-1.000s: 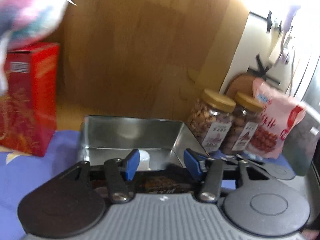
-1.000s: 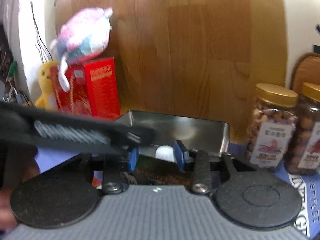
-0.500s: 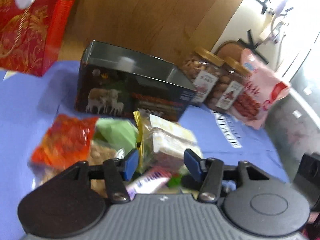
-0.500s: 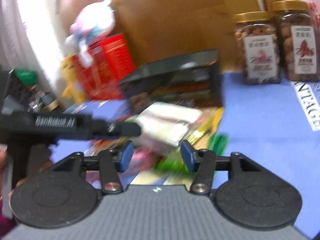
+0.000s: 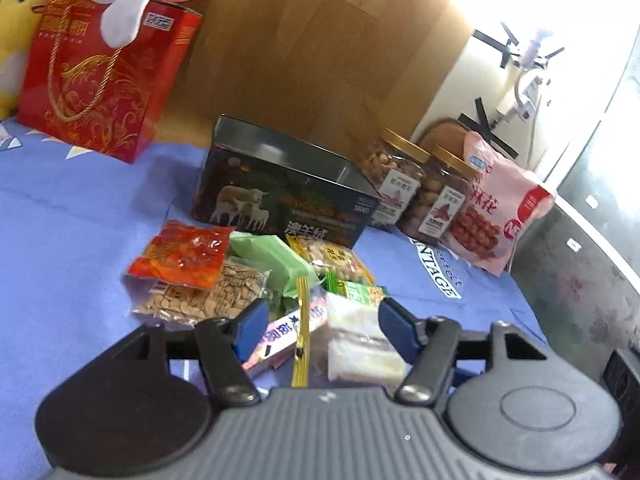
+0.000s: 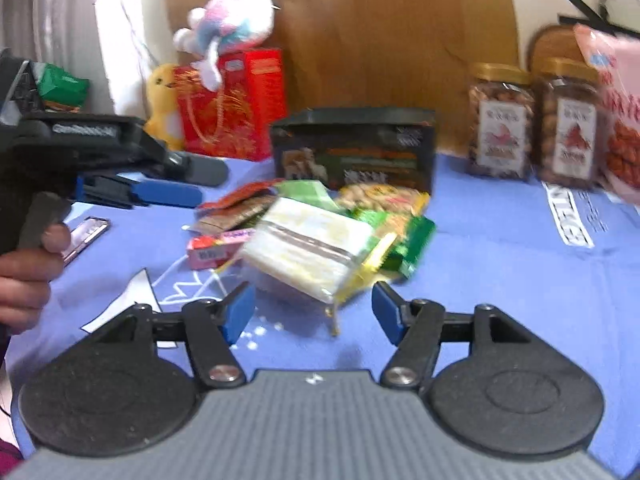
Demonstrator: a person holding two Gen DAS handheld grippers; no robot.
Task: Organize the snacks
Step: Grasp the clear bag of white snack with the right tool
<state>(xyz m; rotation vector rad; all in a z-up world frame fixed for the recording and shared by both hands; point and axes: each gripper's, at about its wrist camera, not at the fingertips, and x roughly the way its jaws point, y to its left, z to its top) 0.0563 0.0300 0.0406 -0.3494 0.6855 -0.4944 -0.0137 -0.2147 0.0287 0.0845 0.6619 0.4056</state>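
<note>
A pile of snack packets lies on the blue cloth in front of an open dark tin box. In the pile are a red packet, a seed bag, a green packet and a peanut bag. My left gripper hangs low over the near end, jaws opening. A clear bag of white pieces and a pink packet lie between its fingers, unpressed. My right gripper is opening too, with only cloth between its fingers. The clear bag sits just beyond it, the tin behind.
Two nut jars and a pink snack bag stand right of the tin. A red gift box with a plush toy on top stands at the back left. In the right wrist view a hand holds the left gripper.
Both grippers have drawn back from the open tin toward the near side of the table, so the snack pile now lies before them. Both pairs of jaws stand wider.
</note>
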